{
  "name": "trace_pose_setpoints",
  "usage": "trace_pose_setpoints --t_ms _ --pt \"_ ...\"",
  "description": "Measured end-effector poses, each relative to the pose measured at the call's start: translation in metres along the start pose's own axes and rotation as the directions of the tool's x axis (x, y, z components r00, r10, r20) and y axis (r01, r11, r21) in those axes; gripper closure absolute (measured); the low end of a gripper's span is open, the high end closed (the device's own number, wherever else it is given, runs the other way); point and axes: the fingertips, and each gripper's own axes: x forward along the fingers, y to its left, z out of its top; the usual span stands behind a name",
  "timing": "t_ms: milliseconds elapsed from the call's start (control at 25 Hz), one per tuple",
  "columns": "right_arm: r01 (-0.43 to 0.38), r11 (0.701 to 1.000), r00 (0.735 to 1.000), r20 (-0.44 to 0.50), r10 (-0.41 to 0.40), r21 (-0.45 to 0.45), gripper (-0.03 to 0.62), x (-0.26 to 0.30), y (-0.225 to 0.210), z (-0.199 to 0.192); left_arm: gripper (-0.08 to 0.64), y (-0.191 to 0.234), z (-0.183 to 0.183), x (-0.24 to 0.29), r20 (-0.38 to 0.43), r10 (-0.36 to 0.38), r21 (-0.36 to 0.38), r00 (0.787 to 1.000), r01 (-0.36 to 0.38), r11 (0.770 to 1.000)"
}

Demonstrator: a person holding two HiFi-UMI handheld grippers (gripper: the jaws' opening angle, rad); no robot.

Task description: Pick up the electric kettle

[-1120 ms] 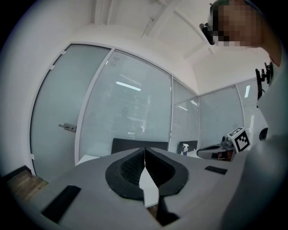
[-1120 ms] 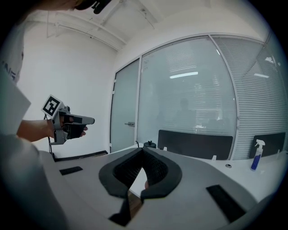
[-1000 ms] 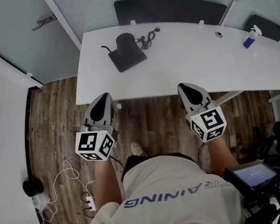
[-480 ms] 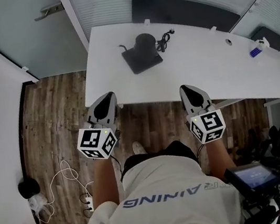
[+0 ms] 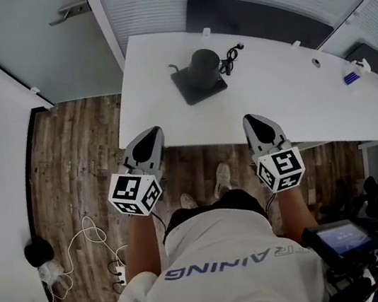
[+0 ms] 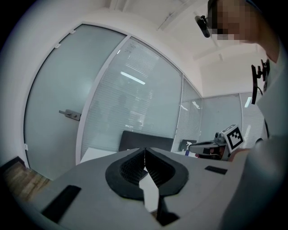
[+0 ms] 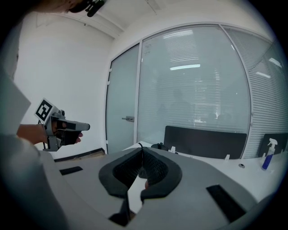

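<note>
The black electric kettle (image 5: 204,66) stands on a dark square base (image 5: 199,89) toward the far left part of the white table (image 5: 289,105), its cord (image 5: 232,57) coiled beside it. My left gripper (image 5: 151,132) and right gripper (image 5: 251,118) are both shut and empty, side by side over the table's near edge, well short of the kettle. In the right gripper view the shut jaw tips (image 7: 142,151) cover most of the kettle (image 7: 158,145). The left gripper's own tips (image 6: 144,151) hide it in the left gripper view.
A blue spray bottle (image 5: 353,75) stands at the table's far right. A dark screen panel (image 5: 253,17) runs behind the table against glass walls. A power strip with white cables (image 5: 116,270) lies on the wooden floor at left. A dark device with a display (image 5: 343,237) sits at lower right.
The person has stepped toward the table: table and kettle sit nearer and further right in view. Both gripper tips now reach over the table's near edge. A foot has come forward.
</note>
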Motion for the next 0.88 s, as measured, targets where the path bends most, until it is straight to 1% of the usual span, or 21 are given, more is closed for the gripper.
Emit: trace_pose_setpoints --t_ms 120,240,440,720,800,880 --pt "-0.014 1.0 1.0 0.006 0.013 0.011 0.581 0.012 -0.012 0.0 0.541 0.0 0.003 0.015 0.002 0.004 0.001 1.0 -0.004 1.0" --pt "-0.021 1.0 1.0 0.015 0.021 0.02 0.581 0.027 -0.036 0.001 0.541 -0.001 0.006 0.037 0.001 0.015 0.012 1.0 -0.015 1.0" --pt "-0.031 0.999 0.999 0.029 0.03 0.034 0.581 0.058 -0.091 0.002 0.541 -0.001 0.014 0.093 0.002 0.033 0.022 0.999 -0.033 0.999" --pt "-0.065 0.994 0.998 0.031 0.063 0.083 0.581 0.096 -0.181 -0.011 0.541 -0.023 0.028 0.184 0.016 0.07 0.06 0.997 -0.071 0.996" --pt "-0.079 0.992 0.997 0.028 0.077 0.095 0.581 0.105 -0.2 -0.017 0.541 -0.028 0.028 0.202 0.004 0.087 0.084 0.996 -0.087 0.993" --pt "-0.085 0.991 0.996 0.023 0.084 0.107 0.581 0.113 -0.214 -0.025 0.541 -0.031 0.022 0.215 -0.016 0.098 0.092 0.995 -0.096 0.991"
